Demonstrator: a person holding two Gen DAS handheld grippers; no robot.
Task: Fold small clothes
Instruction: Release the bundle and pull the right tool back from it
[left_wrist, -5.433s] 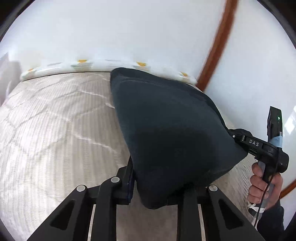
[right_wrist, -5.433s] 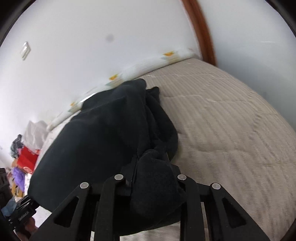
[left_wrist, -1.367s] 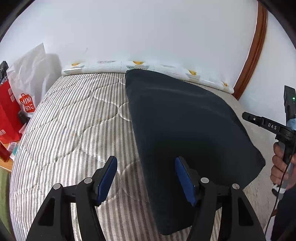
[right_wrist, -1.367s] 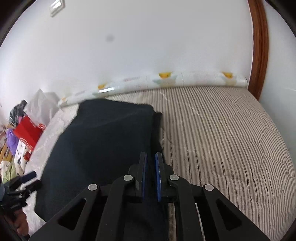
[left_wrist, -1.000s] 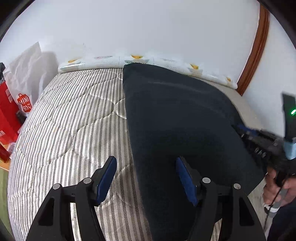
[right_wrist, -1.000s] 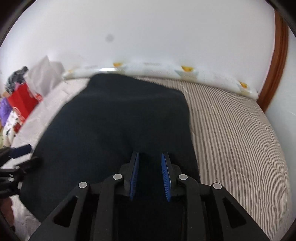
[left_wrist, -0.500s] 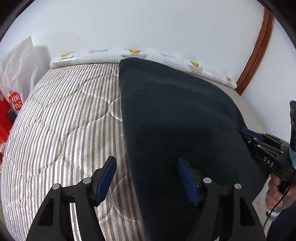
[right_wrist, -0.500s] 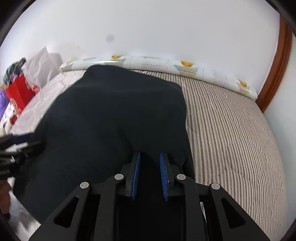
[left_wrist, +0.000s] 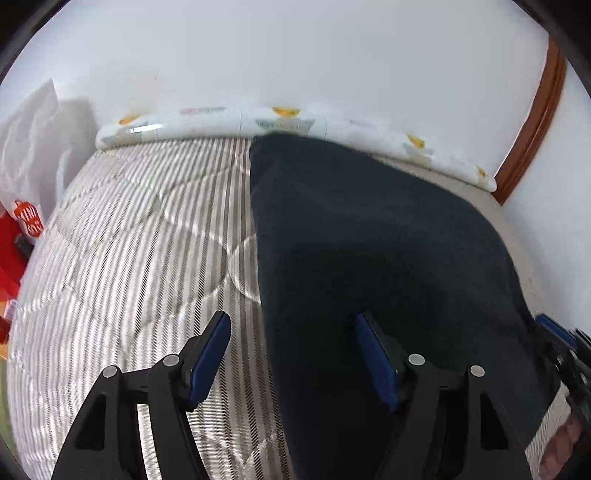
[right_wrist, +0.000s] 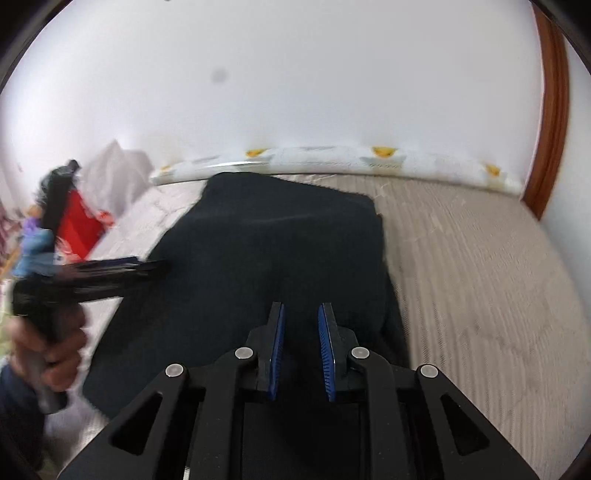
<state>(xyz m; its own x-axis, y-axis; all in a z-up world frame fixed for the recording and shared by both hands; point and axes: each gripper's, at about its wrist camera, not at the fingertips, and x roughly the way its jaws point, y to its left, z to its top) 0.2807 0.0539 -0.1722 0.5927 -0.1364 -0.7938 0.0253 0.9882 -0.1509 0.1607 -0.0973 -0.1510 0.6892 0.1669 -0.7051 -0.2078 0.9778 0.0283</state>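
Observation:
A dark navy garment (left_wrist: 369, 236) lies folded flat on the striped quilted bed (left_wrist: 140, 236); it also shows in the right wrist view (right_wrist: 280, 251). My left gripper (left_wrist: 291, 354) is open and empty, its jaws wide apart astride the garment's near left edge. My right gripper (right_wrist: 301, 350) is open a little and empty, just above the garment's near edge. In the right wrist view the left gripper (right_wrist: 147, 266) is blurred at the garment's left side. In the left wrist view part of the right gripper (left_wrist: 557, 332) shows at the right edge.
A white wall and a patterned bolster (left_wrist: 280, 122) bound the far edge of the bed. Red and white bags (left_wrist: 26, 221) stand left of the bed. A brown door frame (left_wrist: 532, 129) is at the right. Bare mattress (right_wrist: 480, 280) lies right of the garment.
Both grippers let go of the garment, which now lies flat. The right gripper has opened a little, and both have drawn closer over the garment's near edge.

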